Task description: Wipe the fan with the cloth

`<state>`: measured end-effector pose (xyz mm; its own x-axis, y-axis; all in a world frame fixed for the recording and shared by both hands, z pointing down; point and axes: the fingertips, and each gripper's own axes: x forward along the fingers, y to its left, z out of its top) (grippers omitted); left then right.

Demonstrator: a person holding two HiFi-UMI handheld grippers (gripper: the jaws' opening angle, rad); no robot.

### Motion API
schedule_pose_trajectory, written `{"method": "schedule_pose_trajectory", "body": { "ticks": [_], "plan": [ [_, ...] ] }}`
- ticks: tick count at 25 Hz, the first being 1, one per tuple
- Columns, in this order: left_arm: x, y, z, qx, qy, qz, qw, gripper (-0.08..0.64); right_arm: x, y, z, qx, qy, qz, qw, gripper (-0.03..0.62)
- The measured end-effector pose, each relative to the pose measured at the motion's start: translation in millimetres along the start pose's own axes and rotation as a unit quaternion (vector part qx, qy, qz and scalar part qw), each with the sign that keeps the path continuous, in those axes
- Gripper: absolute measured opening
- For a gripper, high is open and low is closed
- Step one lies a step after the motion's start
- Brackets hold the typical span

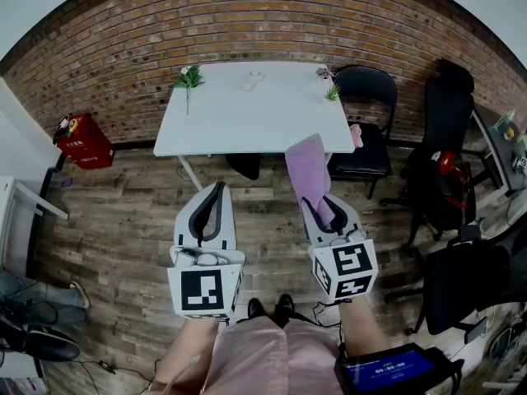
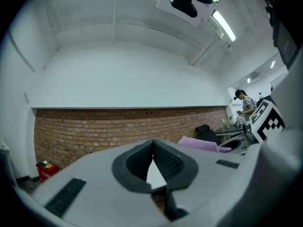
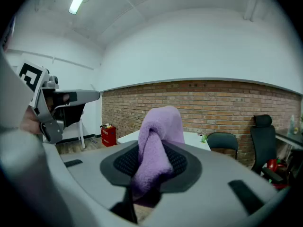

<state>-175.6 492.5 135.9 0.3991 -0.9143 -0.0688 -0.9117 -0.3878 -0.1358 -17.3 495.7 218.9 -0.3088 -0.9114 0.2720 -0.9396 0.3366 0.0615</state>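
A small white fan (image 1: 252, 79) lies at the far middle of the white table (image 1: 239, 130), well ahead of both grippers. My right gripper (image 1: 319, 202) is shut on a purple cloth (image 1: 305, 169), which stands up out of the jaws and folds over them. In the right gripper view the cloth (image 3: 157, 141) fills the gap between the black pads (image 3: 179, 161). To its left, my left gripper (image 1: 217, 192) is held level above the wood floor. It is shut with nothing in it, and its pads (image 2: 166, 161) meet in the left gripper view.
Two small green plants (image 1: 189, 78) (image 1: 332, 91) stand on the table's far corners. Black chairs (image 1: 368, 126) (image 1: 445, 151) stand to the right of the table. A red case (image 1: 81, 141) sits by the brick wall at left. A person (image 2: 245, 106) stands far off.
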Motion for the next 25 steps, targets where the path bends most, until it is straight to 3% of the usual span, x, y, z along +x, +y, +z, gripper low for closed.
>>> {"method": "schedule_pose_trajectory", "body": {
  "ticks": [5, 13, 15, 17, 20, 25],
  "plan": [
    [1.3, -8.1, 6.7, -0.019, -0.009, 0.001, 0.9998, 0.012, -2.3, -2.5, -5.0, -0.002, 0.001, 0.000, 1.000, 0.109],
    [7.1, -18.5, -3.5, -0.018, 0.005, -0.010, 0.9998, 0.025, -3.8, -15.0, -9.4, 0.005, -0.003, 0.000, 1.000, 0.115],
    [10.9, -24.8, -8.4, -0.047, 0.014, -0.029, 0.9983, 0.365, -6.9, -18.1, -9.8, 0.002, -0.008, -0.003, 1.000, 0.118],
    [17.4, -32.3, -6.9, -0.050, 0.014, -0.038, 0.9979, 0.370, -7.3, -25.9, -9.6, 0.002, -0.012, -0.001, 1.000, 0.120],
    [30.6, -41.9, -0.9, -0.026, 0.015, -0.028, 0.9992, 0.370, -2.3, -44.3, -8.3, 0.009, -0.012, 0.004, 1.000, 0.120],
    [43.0, -53.2, -5.3, -0.018, 0.020, -0.012, 0.9996, 0.370, 3.7, -67.8, -12.2, 0.008, -0.011, 0.014, 1.000, 0.120]
  ]
}}
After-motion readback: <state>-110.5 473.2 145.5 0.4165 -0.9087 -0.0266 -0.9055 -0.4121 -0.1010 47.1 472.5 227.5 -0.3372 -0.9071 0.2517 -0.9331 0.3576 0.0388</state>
